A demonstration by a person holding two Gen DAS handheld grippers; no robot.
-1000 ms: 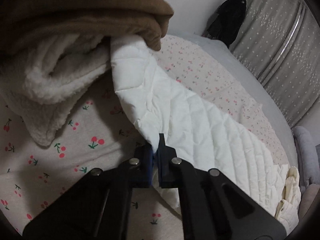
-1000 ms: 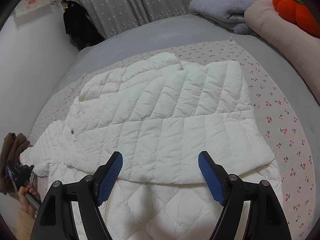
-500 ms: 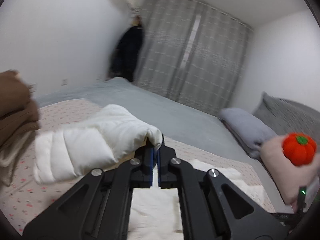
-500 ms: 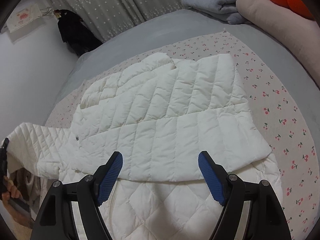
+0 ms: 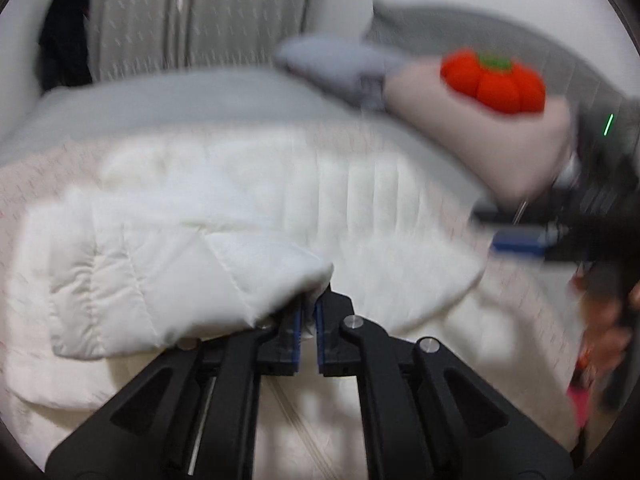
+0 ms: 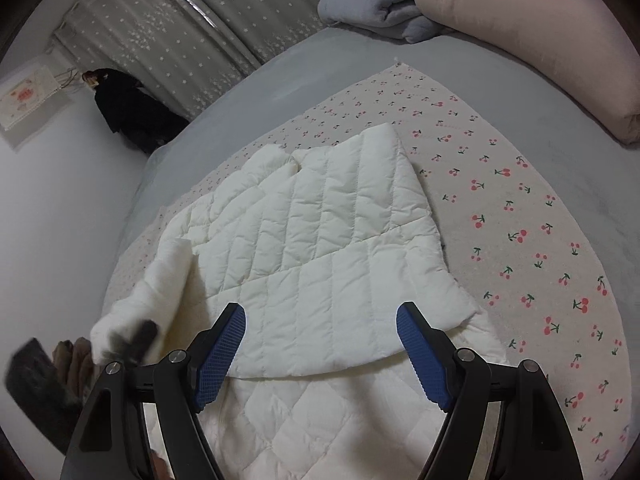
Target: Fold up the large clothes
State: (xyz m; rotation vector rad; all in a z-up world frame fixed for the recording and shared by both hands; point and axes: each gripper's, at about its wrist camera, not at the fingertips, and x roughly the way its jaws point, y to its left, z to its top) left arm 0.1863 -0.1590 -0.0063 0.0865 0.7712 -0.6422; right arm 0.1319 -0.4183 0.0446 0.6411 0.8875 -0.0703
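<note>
Left gripper (image 5: 308, 322): jaws clamping on white sleeve cuff (image 5: 312, 272), holding it over quilted jacket (image 6: 320, 240). Right gripper (image 6: 320, 354): jaws standing apart, gripping nothing, hovering above jacket's folded lower edge. Jacket lying on cherry-print sheet (image 6: 520, 220); bare sheet lying right of jacket. Rolled bedding (image 6: 520, 40) beyond.

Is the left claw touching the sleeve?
Touching. The left wrist view shows the left claw shut on the white sleeve's end, fabric pinched between its pads.
</note>
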